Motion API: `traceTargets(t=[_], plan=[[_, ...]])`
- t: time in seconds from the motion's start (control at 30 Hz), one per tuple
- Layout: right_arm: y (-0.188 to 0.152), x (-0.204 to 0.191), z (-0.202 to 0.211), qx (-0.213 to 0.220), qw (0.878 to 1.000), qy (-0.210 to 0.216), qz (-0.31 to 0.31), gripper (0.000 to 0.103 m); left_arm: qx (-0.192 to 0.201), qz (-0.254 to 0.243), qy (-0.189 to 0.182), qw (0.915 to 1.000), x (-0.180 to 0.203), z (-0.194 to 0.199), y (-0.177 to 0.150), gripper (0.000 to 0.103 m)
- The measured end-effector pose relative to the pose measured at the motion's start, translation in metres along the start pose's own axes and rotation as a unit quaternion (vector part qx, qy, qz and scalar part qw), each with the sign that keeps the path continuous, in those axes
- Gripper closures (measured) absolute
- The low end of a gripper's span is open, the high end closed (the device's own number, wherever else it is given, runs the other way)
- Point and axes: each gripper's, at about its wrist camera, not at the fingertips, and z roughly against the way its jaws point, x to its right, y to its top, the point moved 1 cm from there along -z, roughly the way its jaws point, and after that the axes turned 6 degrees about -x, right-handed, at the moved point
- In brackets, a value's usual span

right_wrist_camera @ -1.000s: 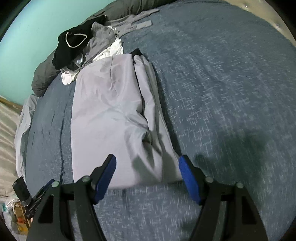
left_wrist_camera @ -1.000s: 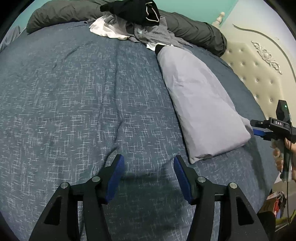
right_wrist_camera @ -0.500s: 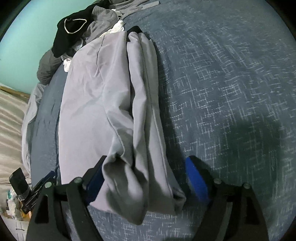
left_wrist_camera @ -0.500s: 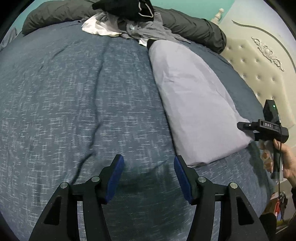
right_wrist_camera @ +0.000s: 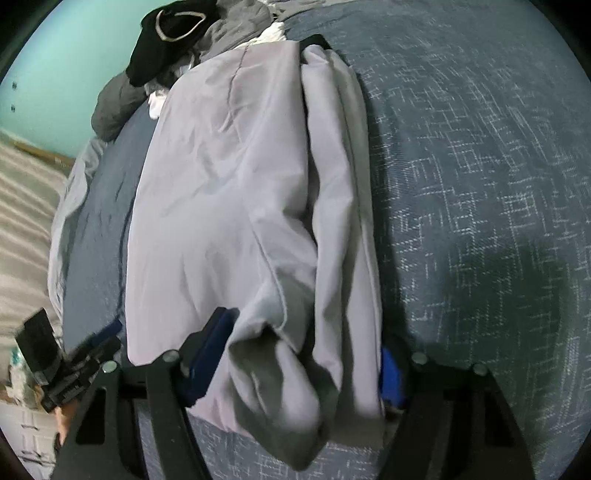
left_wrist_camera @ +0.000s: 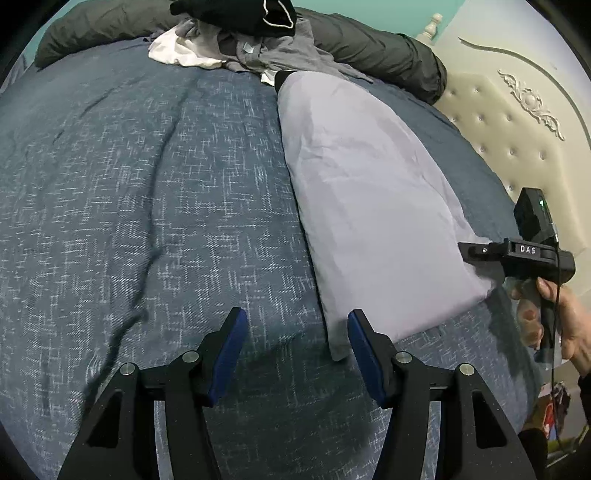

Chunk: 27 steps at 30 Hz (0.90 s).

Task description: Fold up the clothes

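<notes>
A: Where is the folded lilac garment (right_wrist_camera: 229,206)?

B: On the blue bedspread (right_wrist_camera: 480,166), stretched long toward the pile of clothes (left_wrist_camera: 236,33) at twelve o'clock in the left wrist view. Its near end sits between the fingers of the right gripper (right_wrist_camera: 303,365).

A: Is it clamped?

B: The jaws are closing with the bunched near end between them. The left blue pad (right_wrist_camera: 208,362) touches the cloth at nine o'clock of the bunch; the right pad at three o'clock is mostly hidden behind the fabric, so I cannot tell whether both press.

A: And the left gripper (left_wrist_camera: 293,354)?

B: Its jaws stand apart over bare bedspread, nothing between them. The garment's near corner lies just beside its right finger (left_wrist_camera: 364,354), at about one o'clock from the gap.

A: Anything else in view?

B: A hand (left_wrist_camera: 554,317) holds the right gripper's handle at three o'clock in the left wrist view, in front of the cream padded headboard (left_wrist_camera: 509,122).
</notes>
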Motion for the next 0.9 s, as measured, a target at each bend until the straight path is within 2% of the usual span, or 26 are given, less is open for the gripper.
traceTargets(t=[0.1,0.17,0.23,0.37,0.67,0.9], plan=[[-0.003,-0.004,0.000,0.004,1.000,-0.005,0.008,0.035,-0.002,-0.001,-0.013,0.9999,0.001,-0.003,0.008,0.042],[-0.002,-0.006,0.003,0.006,1.000,-0.001,0.016,0.049,-0.002,0.004,-0.032,0.9995,0.002,-0.005,0.014,0.041],[-0.003,-0.011,0.007,0.011,0.999,-0.008,0.029,0.057,-0.008,0.007,-0.047,0.9988,0.005,-0.012,0.018,0.034],[-0.007,-0.018,0.010,0.019,0.999,-0.021,0.044,0.067,-0.027,0.016,-0.072,0.9970,0.012,-0.030,0.022,0.033],[-0.001,-0.023,0.011,0.029,0.997,-0.034,0.063,0.072,-0.042,0.047,-0.119,0.9908,0.016,-0.058,0.028,0.029],[0.000,-0.033,0.007,0.034,0.996,-0.041,0.073,0.073,-0.041,0.040,-0.122,0.9909,0.025,-0.070,0.035,0.026]])
